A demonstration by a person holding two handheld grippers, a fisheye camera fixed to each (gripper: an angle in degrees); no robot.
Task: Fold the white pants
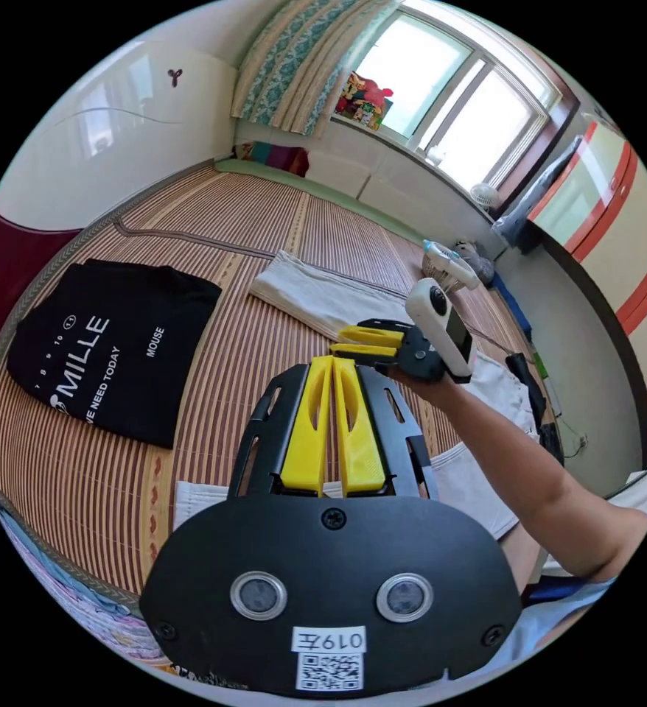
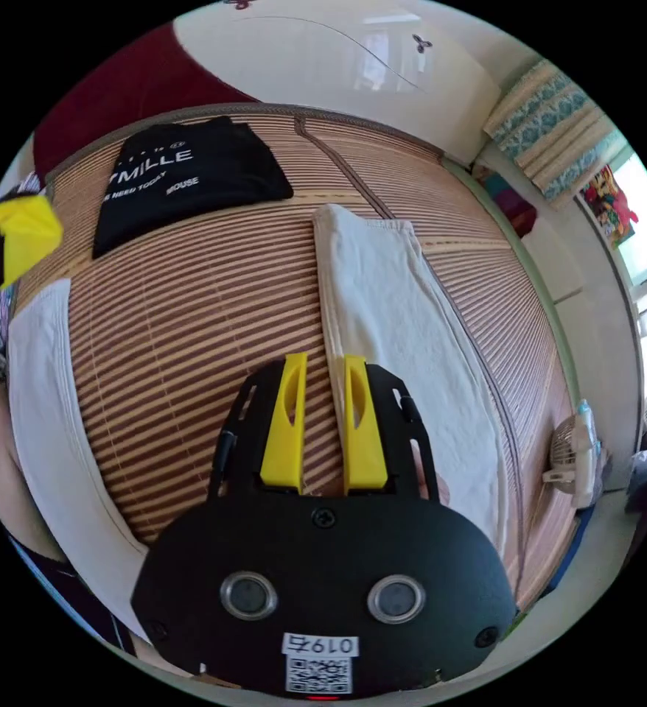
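Fingers (image 2: 294, 412) of our right gripper (image 2: 325, 420) stand narrowly apart and empty over the near edge of the white pants (image 2: 390, 309), whose long axis runs away from us, while our left gripper (image 1: 332, 420) is closed and empty.

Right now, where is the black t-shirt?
The black t-shirt lies flat on the striped mat, left in the left gripper view, apart from the white pants.
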